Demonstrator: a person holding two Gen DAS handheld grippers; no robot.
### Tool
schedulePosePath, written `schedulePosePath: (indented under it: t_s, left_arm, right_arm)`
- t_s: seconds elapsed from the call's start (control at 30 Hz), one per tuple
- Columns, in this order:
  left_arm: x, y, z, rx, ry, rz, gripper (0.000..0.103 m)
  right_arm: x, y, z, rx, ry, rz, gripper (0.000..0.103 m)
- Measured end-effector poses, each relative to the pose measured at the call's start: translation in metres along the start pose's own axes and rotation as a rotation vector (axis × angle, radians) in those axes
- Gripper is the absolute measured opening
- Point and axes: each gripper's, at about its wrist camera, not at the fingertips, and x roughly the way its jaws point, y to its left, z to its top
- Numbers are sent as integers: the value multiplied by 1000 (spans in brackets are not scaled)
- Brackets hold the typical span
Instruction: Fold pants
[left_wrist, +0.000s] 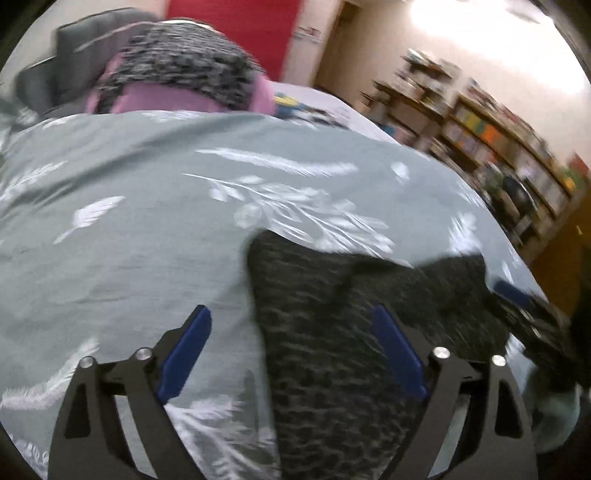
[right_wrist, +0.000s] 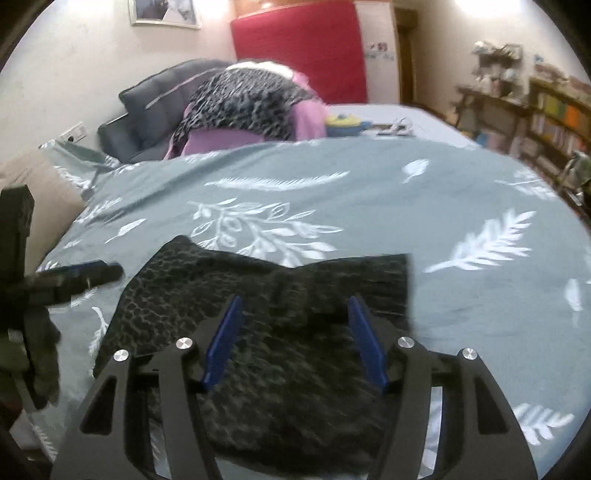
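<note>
Dark grey-black patterned pants (right_wrist: 266, 295) lie folded on the grey-green bedspread (right_wrist: 332, 192). In the left wrist view the pants (left_wrist: 332, 332) run under the right half of my left gripper (left_wrist: 291, 317), which is open and empty just above the cloth. My right gripper (right_wrist: 293, 306) is open and empty over the middle of the pants. The left gripper's blue-tipped finger (right_wrist: 85, 271) shows at the left of the right wrist view, beside the pants' left edge. The right gripper's finger (left_wrist: 513, 290) shows at the pants' right edge in the left wrist view.
A pile of patterned and pink clothes (right_wrist: 251, 107) lies at the far end of the bed beside a dark cushion (right_wrist: 155, 99). A red headboard (right_wrist: 303, 48) stands behind. Bookshelves (right_wrist: 546, 122) line the right wall. A yellow-blue object (right_wrist: 343, 123) lies on the far sheet.
</note>
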Motion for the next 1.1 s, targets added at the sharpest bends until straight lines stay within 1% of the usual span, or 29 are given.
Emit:
schedulePosePath:
  t_s: [0.03,0.07,0.13,0.2,0.23,0.27,0.3,0.37,0.4,0.47,0.6,0.67,0.7,0.8,0.87,0.93,1.0,1.1]
  left_arm:
    - [6,-2,-1,18,16,4,90]
    - [16,-5,-4,35,36,22,90]
    - [35,-1,-9,37,79,45,90]
    - [52,10,-16,6,116,66,91]
    - [58,16,-19,-17,128,42,92]
    - [62,23,-21,-55,132,11,93]
    - [63,26,-22,-68,129,1,93]
    - [61,22,-23,-51,124,17,94]
    - [61,21,-22,-42,123,26,94]
    - [58,20,-20,-38,123,37,94]
    - [43,17,-17,-55,105,74,93]
    - [33,16,-16,-58,91,108,93]
    - [27,16,-16,-63,82,132,93]
    - [12,16,-20,-83,63,150,94]
    - [3,13,-25,-86,56,150,94]
    - [-10,7,-34,-86,40,139,95]
    - [-18,1,-42,-72,36,129,95]
    - [-15,-11,-55,-29,66,114,95]
  right_arm:
    - [13,-1,3,7,24,18,62]
    - [21,-5,7,17,41,20,62]
    - [43,-17,7,71,92,14,62]
    - [61,-30,6,117,136,15,62]
    - [69,-36,4,125,150,27,62]
    - [73,-38,2,121,157,34,62]
    - [75,-37,0,108,156,33,62]
    - [76,-31,-1,77,158,14,64]
    - [76,-30,-2,73,160,13,66]
    - [77,-30,-2,72,164,9,67]
    - [61,-28,0,92,144,8,67]
    - [41,-26,-3,105,110,21,68]
    - [33,-25,-5,108,97,20,72]
    - [3,-22,-19,104,65,-25,77]
    - [-17,-19,-32,91,53,-75,78]
    - [-31,-18,-45,78,45,-93,78]
    - [-35,-18,-57,73,63,-100,78]
    - [-19,-27,-74,100,137,-109,78]
